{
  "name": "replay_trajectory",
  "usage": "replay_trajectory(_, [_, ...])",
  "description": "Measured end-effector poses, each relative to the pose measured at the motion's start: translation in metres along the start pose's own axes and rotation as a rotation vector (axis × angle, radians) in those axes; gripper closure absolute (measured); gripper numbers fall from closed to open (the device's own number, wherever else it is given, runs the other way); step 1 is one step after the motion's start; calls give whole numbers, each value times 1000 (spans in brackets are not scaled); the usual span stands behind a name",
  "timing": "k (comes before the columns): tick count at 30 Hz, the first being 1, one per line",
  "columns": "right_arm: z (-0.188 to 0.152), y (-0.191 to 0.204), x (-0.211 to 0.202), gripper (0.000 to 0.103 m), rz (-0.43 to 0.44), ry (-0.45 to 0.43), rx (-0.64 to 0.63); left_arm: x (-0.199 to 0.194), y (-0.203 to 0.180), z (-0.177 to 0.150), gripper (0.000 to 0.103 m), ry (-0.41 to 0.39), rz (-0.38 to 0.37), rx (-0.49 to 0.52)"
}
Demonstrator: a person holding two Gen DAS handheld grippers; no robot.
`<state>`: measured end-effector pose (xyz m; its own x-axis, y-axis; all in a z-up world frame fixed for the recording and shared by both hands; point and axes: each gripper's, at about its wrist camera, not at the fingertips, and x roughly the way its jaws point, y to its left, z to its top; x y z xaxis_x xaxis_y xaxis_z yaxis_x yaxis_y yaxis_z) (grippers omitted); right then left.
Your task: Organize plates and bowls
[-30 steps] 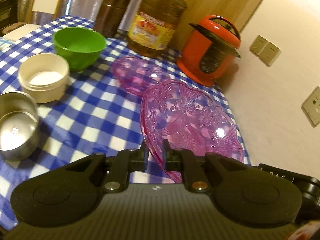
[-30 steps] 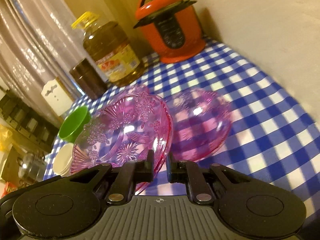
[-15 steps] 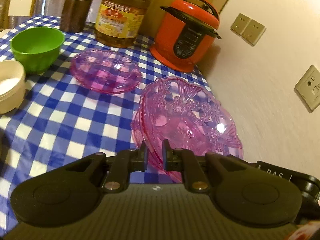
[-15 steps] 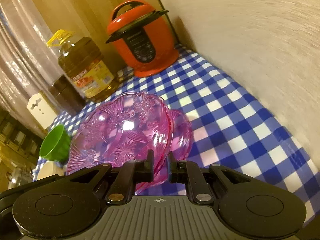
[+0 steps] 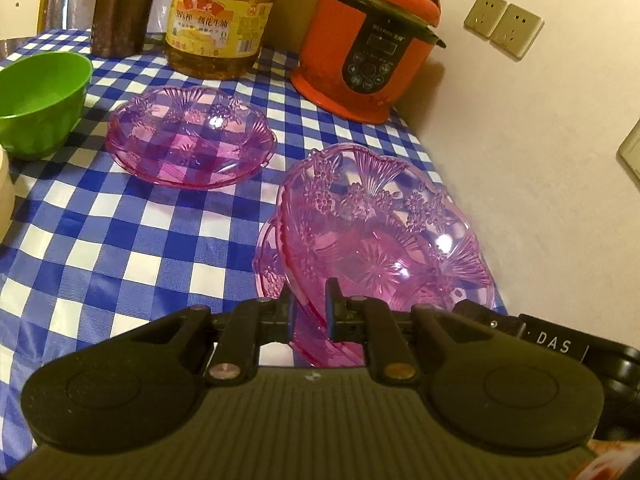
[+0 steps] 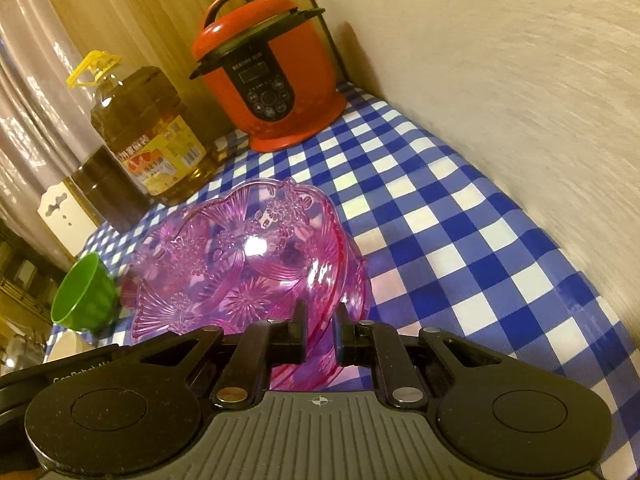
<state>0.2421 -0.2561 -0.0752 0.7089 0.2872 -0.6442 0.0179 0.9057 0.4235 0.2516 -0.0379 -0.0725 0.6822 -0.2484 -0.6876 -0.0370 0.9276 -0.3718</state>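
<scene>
Both grippers hold one pink cut-plastic plate (image 5: 372, 232) by its rim, tilted. It sits into a second pink plate (image 5: 269, 264) lying beneath it on the checked cloth. My left gripper (image 5: 310, 312) is shut on the held plate's near rim. My right gripper (image 6: 320, 328) is shut on the same plate (image 6: 244, 264) from the other side. A third pink plate (image 5: 190, 136) lies flat further back. A green bowl (image 5: 38, 100) stands at the left and also shows in the right wrist view (image 6: 84, 296).
A red pressure cooker (image 5: 370, 40), an oil bottle (image 5: 220, 20) and a dark canister (image 5: 120, 12) stand along the back. The wall (image 5: 540, 200) runs close along the table's right edge. A cream container (image 5: 5, 192) sits at the far left.
Both grippers carried the held plate to the right and lowered it into the plate lying near the wall. The steel cup has left the left view.
</scene>
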Motion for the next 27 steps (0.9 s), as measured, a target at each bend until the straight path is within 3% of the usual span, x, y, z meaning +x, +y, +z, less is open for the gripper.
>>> replay_trajectory(27, [-3, 3, 17, 91, -53, 11, -30, 23, 6, 0, 85, 38, -13, 27])
